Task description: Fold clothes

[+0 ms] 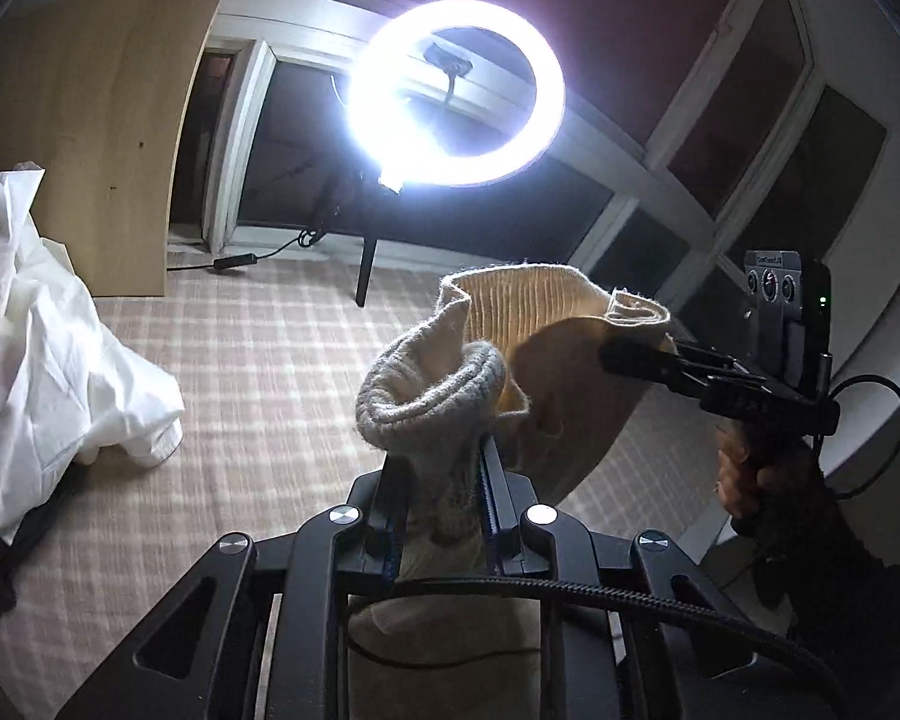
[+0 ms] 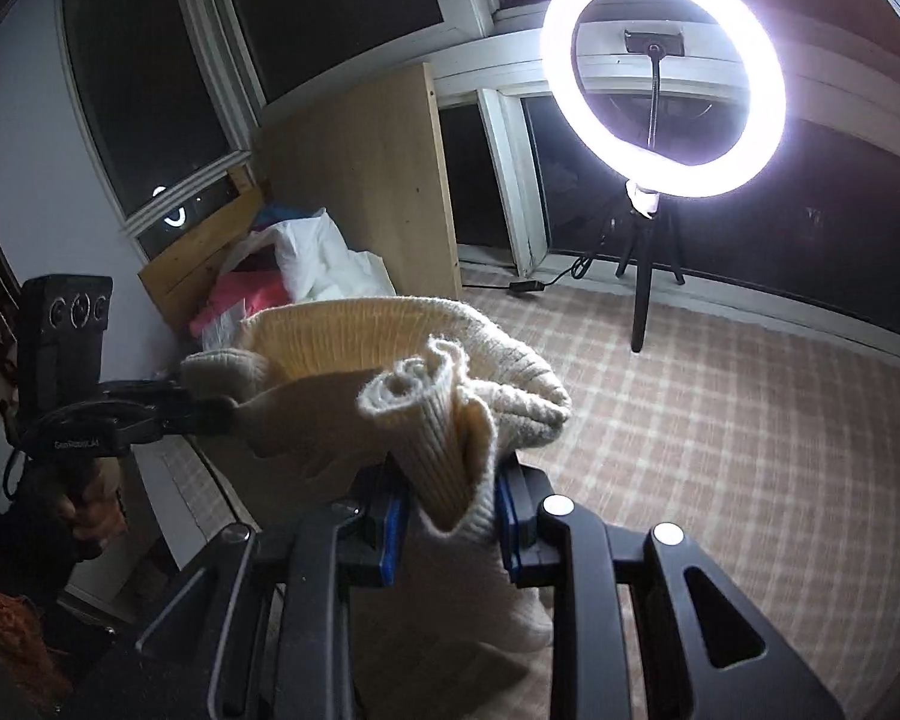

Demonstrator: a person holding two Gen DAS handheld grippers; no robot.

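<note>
A cream ribbed knit garment (image 1: pixel 540 312) hangs in the air between both grippers, above the checked floor. In the left wrist view my left gripper (image 1: pixel 438 480) is shut on a bunched grey-cream fold of it. My right gripper (image 1: pixel 615 357) pinches the far edge at the right, held by a person's hand (image 1: pixel 744 474). In the right wrist view my right gripper (image 2: pixel 450 510) is shut on a rolled ribbed edge of the garment (image 2: pixel 342 336). My left gripper (image 2: pixel 228 408) grips the other end at the left. The lower part of the garment drops out of sight below the fingers.
A lit ring light (image 1: pixel 528 138) on a black tripod (image 2: pixel 645 300) stands by dark windows. A pile of white cloth (image 1: pixel 48 330) and pink items (image 2: pixel 246 294) lies beside a wooden panel (image 2: pixel 360 180). Checked carpet (image 2: pixel 720 450) spreads below.
</note>
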